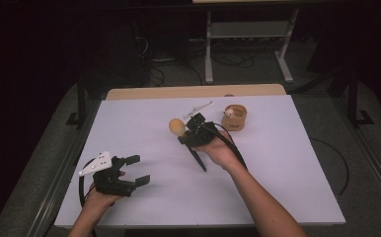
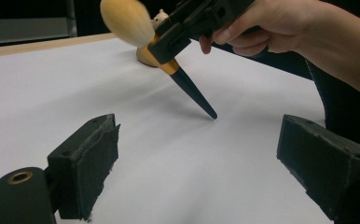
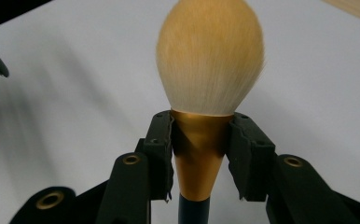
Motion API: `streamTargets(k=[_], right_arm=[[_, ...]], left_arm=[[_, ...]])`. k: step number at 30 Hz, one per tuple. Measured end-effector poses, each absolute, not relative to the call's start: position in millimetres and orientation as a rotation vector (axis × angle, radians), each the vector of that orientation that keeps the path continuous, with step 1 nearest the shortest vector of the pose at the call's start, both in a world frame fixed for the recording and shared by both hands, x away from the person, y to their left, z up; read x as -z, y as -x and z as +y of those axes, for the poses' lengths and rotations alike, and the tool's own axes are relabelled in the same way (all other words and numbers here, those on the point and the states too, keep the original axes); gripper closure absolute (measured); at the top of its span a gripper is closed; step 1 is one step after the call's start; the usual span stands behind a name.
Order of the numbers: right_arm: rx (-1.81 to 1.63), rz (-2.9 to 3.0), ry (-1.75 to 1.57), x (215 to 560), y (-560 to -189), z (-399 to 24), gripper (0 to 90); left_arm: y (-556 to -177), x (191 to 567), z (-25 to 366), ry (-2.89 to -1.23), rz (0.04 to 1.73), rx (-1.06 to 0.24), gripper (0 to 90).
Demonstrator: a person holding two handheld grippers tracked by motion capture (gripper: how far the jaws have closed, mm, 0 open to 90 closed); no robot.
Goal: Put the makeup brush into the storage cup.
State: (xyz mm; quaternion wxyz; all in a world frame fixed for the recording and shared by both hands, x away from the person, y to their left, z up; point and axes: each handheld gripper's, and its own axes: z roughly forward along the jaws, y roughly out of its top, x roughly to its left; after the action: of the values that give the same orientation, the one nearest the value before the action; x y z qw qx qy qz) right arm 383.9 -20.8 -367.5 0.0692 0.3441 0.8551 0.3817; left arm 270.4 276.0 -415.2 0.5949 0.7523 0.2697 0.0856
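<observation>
Dark floor and grey metal table legs lie behind a flat white table top (image 1: 277,168) with a pale wooden strip along its far edge. White and smooth, the top feels plain like paper.

At the left, near the front edge, a hand holds the left gripper (image 1: 138,170), a black blocky tool with a grey three-cornered plate on top. Its two jaws stand wide apart with nothing between them. In the left gripper view the fingers (image 2: 87,158) look like rough, dark foam blocks, with bare white table between them.

Near the middle of the table, the other hand holds the right gripper (image 1: 187,129). Its jaws are closed on a big soft makeup brush (image 1: 177,127). The brush has a round, fluffy head of pale orange hair, a shiny gold metal collar and a thin dark pointed handle. In the right gripper view the black pads (image 3: 162,154) press on both sides of the gold collar (image 3: 199,149), and the fluffy head stands up above them. The brush is tilted, head up and to the left, and its pointed handle tip comes down to the white top.

Behind it lies a thin silver metal tool (image 1: 198,107). To the right of that sits a small round tan wooden pot (image 1: 234,117) with a little pale figure on it.
</observation>
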Motion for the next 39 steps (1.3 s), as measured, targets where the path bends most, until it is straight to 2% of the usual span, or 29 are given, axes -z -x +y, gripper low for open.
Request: streamTargets(k=[13, 24, 39], right_arm=[[-1.301, 2.453, -0.995, 358.3, -373.0, -49.2, 61.7], [-1.557, 2.313, -0.961, 354.1, -359.9, -85.0, 61.6], [-1.693, 2.219, -0.935, 353.4, -345.3, -114.0, 61.6]], left_arm=[[-270.1, 415.2, 275.0, -1.748, 0.626, -0.197, 12.1], [-270.4, 415.4, 274.2, -1.756, 0.635, -0.202, 12.0], [-274.7, 413.2, 269.6, -1.778, 0.604, -0.225, 12.1]])
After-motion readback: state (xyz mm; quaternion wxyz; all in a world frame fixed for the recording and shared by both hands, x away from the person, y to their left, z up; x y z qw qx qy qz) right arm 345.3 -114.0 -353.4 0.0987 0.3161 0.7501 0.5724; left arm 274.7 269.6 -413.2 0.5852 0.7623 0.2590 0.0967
